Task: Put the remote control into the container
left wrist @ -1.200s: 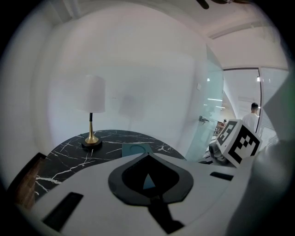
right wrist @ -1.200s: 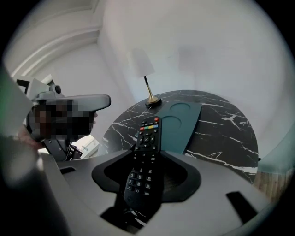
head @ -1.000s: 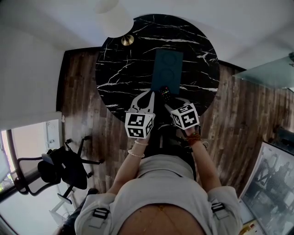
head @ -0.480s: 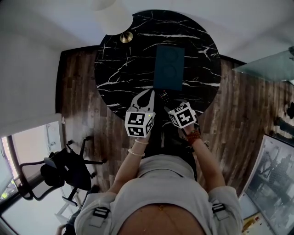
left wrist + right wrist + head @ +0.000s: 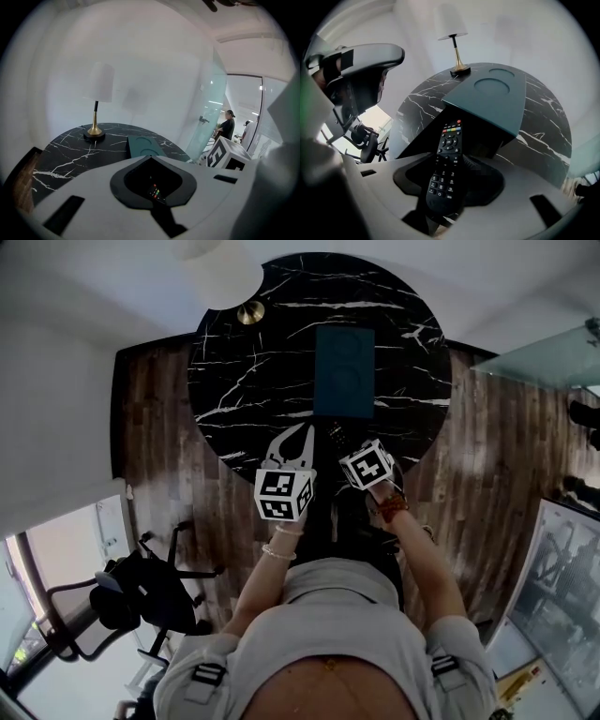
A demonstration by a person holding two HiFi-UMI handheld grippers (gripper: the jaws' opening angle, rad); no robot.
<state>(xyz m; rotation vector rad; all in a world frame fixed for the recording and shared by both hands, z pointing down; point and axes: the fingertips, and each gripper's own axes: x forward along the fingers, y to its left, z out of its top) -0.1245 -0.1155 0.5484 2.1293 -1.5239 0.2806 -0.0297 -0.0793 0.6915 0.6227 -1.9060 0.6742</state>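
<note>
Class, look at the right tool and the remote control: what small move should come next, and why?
Probably close the right tool on the remote control: its jaws stand apart, and the remote lies between them on the table, not yet gripped.

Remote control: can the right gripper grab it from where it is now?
Probably yes. The remote control lies on the table with its near end already between the open jaws of the right gripper. Nothing stands in the way, so closing should catch it.

Head view looks straight down; both gripper views share the table (image 5: 244, 352).
</note>
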